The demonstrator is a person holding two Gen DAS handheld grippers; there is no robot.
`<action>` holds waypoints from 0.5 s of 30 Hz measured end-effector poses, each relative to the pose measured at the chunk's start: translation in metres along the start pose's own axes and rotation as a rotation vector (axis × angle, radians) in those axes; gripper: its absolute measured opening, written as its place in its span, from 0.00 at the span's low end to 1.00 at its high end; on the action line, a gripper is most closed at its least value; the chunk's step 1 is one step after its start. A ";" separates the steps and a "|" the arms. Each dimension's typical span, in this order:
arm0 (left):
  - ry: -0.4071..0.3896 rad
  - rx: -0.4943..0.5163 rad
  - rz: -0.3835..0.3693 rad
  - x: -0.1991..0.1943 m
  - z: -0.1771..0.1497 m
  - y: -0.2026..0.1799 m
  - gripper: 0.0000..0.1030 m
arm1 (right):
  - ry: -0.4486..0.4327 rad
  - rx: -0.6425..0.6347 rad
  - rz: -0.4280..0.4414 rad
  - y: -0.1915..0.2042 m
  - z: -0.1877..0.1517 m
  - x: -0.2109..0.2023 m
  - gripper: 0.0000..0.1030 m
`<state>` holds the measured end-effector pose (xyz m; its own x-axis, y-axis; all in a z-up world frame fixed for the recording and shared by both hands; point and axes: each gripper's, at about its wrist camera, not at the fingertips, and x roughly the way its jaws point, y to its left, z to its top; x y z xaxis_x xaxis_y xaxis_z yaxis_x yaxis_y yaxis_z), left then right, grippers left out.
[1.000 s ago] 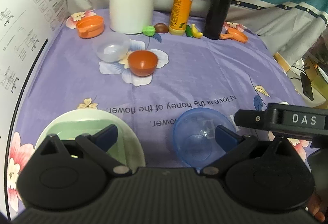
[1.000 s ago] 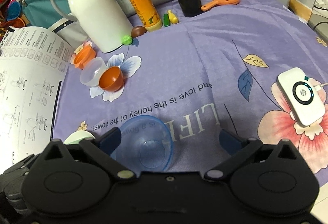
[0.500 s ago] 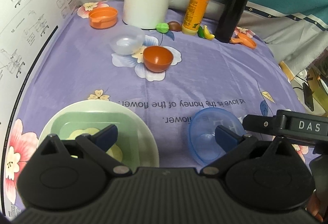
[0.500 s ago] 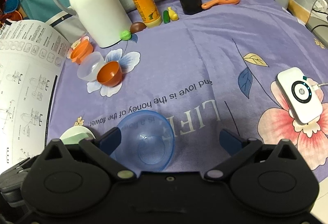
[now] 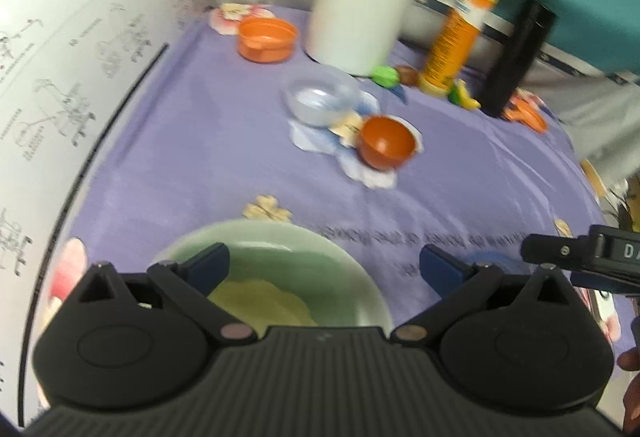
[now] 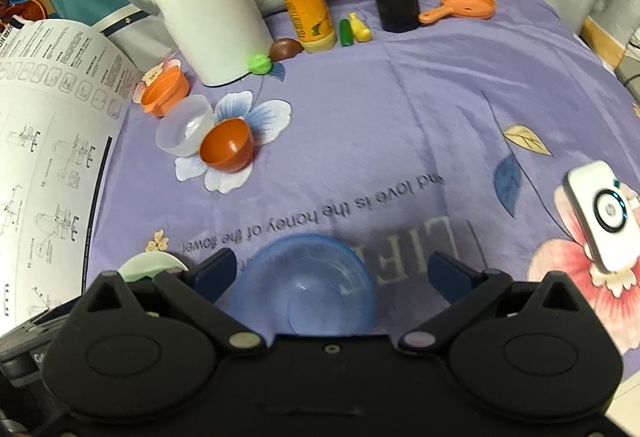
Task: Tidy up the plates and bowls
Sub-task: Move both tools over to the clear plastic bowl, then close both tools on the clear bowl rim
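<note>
Left wrist view, blurry: my left claw (image 5: 323, 264) is spread wide, holding nothing, hovering over the pale green plate (image 5: 352, 277) at the near edge of the table (image 5: 200, 157). A yellowish patch shows inside the plate. Further back, the clear bowl (image 5: 320, 101) sits just beside the orange bowl (image 5: 386, 147); the white thermos (image 5: 360, 5) is behind them.

Right wrist view: my right claw (image 6: 332, 269) is also wide open and empty, with the blue bowl (image 6: 304, 285) upright on the cloth between its fingers; can't tell if either touches the rim. The green plate's edge shows at lower left. A white charger puck (image 6: 604, 215) lies well off to the right.
</note>
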<state>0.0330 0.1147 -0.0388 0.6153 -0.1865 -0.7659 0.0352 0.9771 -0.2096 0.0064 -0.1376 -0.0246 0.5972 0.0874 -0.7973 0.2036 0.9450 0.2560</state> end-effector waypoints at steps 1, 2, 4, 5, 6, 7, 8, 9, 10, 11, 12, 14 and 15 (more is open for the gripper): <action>-0.005 -0.008 0.007 0.001 0.005 0.005 1.00 | 0.000 -0.005 0.005 0.005 0.004 0.002 1.00; -0.008 -0.012 0.013 0.002 0.009 0.010 1.00 | 0.001 -0.010 0.009 0.009 0.007 0.006 1.00; -0.019 -0.021 0.030 0.005 0.018 0.018 1.00 | 0.003 -0.020 0.019 0.020 0.016 0.012 1.00; -0.023 -0.025 0.038 0.007 0.022 0.023 1.00 | 0.004 -0.024 0.024 0.026 0.020 0.016 1.00; -0.025 -0.028 0.044 0.008 0.026 0.026 1.00 | 0.006 -0.027 0.029 0.031 0.023 0.019 1.00; -0.026 -0.028 0.052 0.010 0.030 0.030 1.00 | 0.010 -0.028 0.035 0.036 0.028 0.023 1.00; -0.029 -0.026 0.063 0.014 0.036 0.033 1.00 | 0.014 -0.028 0.041 0.040 0.032 0.027 1.00; -0.031 -0.023 0.073 0.016 0.040 0.035 1.00 | 0.019 -0.029 0.047 0.044 0.037 0.031 1.00; -0.033 -0.020 0.084 0.019 0.045 0.038 1.00 | 0.023 -0.031 0.054 0.049 0.042 0.036 1.00; -0.034 -0.019 0.094 0.023 0.050 0.040 1.00 | 0.026 -0.035 0.057 0.054 0.048 0.041 1.00; -0.034 -0.020 0.101 0.027 0.055 0.042 1.00 | 0.028 -0.040 0.057 0.058 0.052 0.046 1.00; -0.035 -0.030 0.107 0.035 0.067 0.046 1.00 | 0.035 -0.051 0.067 0.067 0.063 0.055 1.00; -0.036 -0.033 0.108 0.039 0.072 0.048 1.00 | 0.036 -0.053 0.073 0.071 0.068 0.060 1.00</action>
<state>0.1151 0.1616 -0.0351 0.6421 -0.0762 -0.7628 -0.0582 0.9873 -0.1476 0.1091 -0.0869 -0.0168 0.5805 0.1672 -0.7969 0.1186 0.9509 0.2859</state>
